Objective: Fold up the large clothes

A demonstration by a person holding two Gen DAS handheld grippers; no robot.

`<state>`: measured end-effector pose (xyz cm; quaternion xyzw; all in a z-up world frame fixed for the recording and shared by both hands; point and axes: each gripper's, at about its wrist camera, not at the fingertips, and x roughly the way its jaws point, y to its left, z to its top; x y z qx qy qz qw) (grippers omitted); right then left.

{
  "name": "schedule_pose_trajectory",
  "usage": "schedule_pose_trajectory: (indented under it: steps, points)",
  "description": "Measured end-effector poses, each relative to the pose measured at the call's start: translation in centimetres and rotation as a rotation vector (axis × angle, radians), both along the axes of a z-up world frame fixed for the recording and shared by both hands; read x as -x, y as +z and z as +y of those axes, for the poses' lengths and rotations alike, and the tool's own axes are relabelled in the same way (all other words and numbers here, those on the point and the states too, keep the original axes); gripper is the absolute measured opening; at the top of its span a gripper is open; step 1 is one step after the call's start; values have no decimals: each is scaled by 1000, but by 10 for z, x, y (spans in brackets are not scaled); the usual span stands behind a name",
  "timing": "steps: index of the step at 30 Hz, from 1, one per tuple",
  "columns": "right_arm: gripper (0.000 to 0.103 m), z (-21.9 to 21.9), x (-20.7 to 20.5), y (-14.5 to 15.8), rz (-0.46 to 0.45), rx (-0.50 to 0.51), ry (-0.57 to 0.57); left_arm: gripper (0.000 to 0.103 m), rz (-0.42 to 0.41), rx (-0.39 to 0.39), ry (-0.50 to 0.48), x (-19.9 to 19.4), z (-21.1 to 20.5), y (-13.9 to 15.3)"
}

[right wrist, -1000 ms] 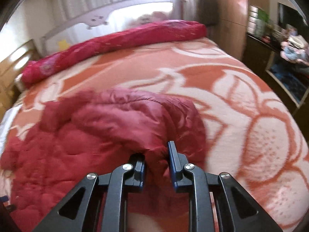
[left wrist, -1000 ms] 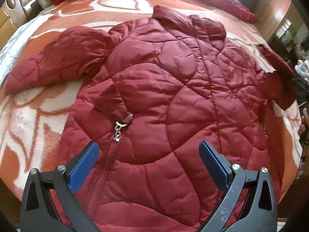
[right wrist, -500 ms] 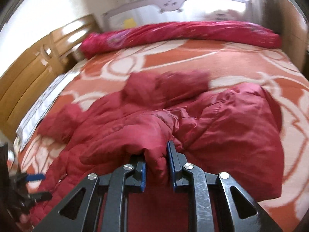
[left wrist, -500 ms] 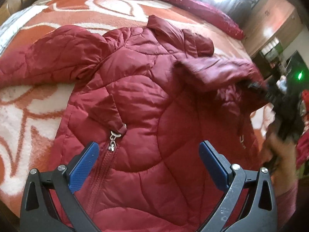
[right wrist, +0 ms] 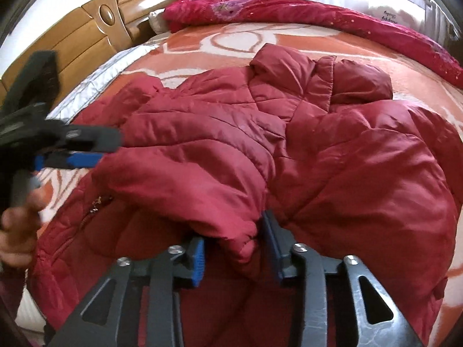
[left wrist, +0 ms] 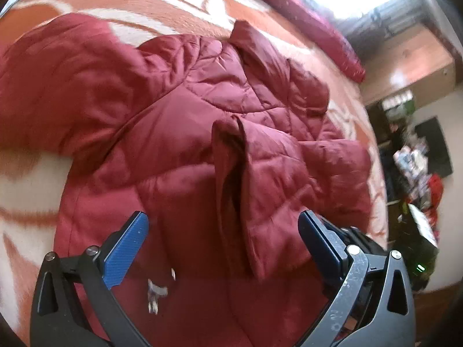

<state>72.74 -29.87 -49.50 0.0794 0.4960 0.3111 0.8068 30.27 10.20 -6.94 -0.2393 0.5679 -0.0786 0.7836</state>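
Spread across an orange-and-white bed cover (right wrist: 231, 37): a quilted red jacket (left wrist: 179, 133), directly ahead of and beneath both claws. Right gripper (right wrist: 235, 248) low over the hem, clenched on the cuff of a sleeve (right wrist: 185, 185) drawn over the jacket's front. Left gripper (left wrist: 222, 248) hovering above the lower front, fingers spread wide, grasping nothing. Only in the right view: wooden headboard (right wrist: 95, 29), the left gripper sideways, a hand (right wrist: 17, 231) on its handle. Only in the left view: a zipper pull (left wrist: 154, 292) between the blue pads (left wrist: 126, 253).

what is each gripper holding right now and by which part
The right gripper grips the red puffer jacket by the cuff end of its sleeve, folded across the body. The left gripper is open above the jacket, holding nothing.
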Motion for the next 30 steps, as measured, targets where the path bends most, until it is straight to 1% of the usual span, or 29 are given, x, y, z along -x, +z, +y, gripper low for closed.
schedule_pose_trajectory:
  steps: [1, 2, 4, 5, 7, 9, 11, 12, 14, 16, 17, 19, 20, 21, 22, 23, 24, 27, 30]
  points:
    - [46, 0, 0, 1, -2, 1, 3, 79, -12, -10, -23, -5, -4, -1]
    - [47, 1, -1, -2, -3, 4, 4, 69, -11, -21, -54, -11, -10, -4]
    - [49, -1, 2, -4, -5, 6, 7, 31, -11, -31, -88, -16, -14, -6]
    - [49, -3, 4, -4, -4, 5, 4, 26, -21, -47, -98, -17, -16, -4]
    - [49, -12, 7, -1, 1, -16, -11, 13, -56, -95, -114, -20, -16, 5]
    - [50, -27, 9, -4, 5, -46, -45, 11, -104, -155, -123, -22, -13, 19]
    - [50, -42, 9, -7, 4, -64, -90, 11, -161, -235, -121, -23, -6, 36]
    - [50, -54, 8, -7, -3, -72, -131, 11, -191, -265, -118, -23, -2, 43]
    - [50, -78, 4, -11, 0, -93, -213, 11, -228, -286, -113, -25, 10, 51]
    - [50, -105, -5, -17, 25, -132, -313, 11, -236, -308, -108, -28, 20, 48]
    - [50, -116, -10, -21, 40, -140, -355, 11, -231, -335, -103, -31, 23, 43]
    - [52, -130, -20, -29, 59, -130, -416, 7, -208, -437, -83, -36, 27, 27]
    - [52, -133, -25, -33, 70, -126, -432, 7, -191, -473, -75, -39, 30, 18]
    - [52, -136, -31, -38, 85, -117, -449, 7, -173, -482, -68, -40, 34, 12]
    - [52, -137, -36, -44, 96, -109, -455, 7, -143, -474, -53, -42, 40, 4]
    - [52, -136, -42, -50, 112, -93, -457, 7, -130, -458, -35, -41, 44, 3]
    - [52, -135, -45, -53, 123, -88, -455, 7, -138, -414, -11, -38, 50, 6]
    - [52, -130, -44, -66, 139, -74, -444, 7, -218, -355, 1, -22, 47, 31]
    - [54, -123, -40, -71, 141, -62, -441, 7, -300, -273, -59, -10, 28, 55]
